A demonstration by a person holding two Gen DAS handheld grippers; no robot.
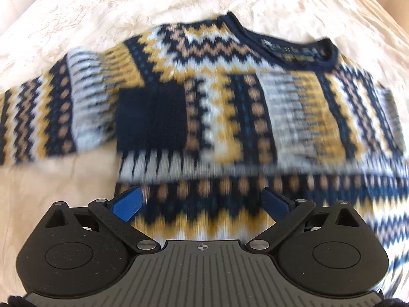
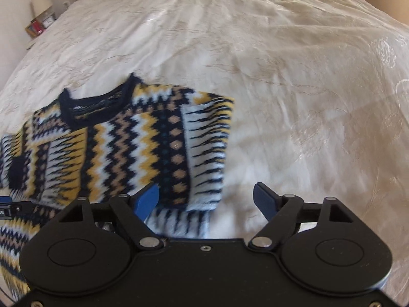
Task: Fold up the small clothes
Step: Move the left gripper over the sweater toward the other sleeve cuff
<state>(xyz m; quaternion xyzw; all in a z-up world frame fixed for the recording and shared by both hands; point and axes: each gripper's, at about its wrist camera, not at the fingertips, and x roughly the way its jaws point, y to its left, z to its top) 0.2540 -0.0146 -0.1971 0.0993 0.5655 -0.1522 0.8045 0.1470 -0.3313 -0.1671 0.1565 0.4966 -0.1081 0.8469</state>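
A small knitted sweater [image 1: 217,107] patterned in navy, mustard, tan and white zigzags, with a navy collar, lies flat on a bed covered by a crinkled cream bedspread [image 2: 294,76], one sleeve folded across its front. The left hand-held gripper [image 1: 203,200] hangs over the sweater's lower part, jaws wide and empty. The right hand-held gripper [image 2: 205,199], over the sweater's edge, likewise stands wide and holds nothing.

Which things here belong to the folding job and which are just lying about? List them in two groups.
For the job:
sweater, sleeves folded in
left gripper, jaws open
right gripper, jaws open
bedspread, the folding surface

Lying about:
lamp
small shelf of oddments beside the bed
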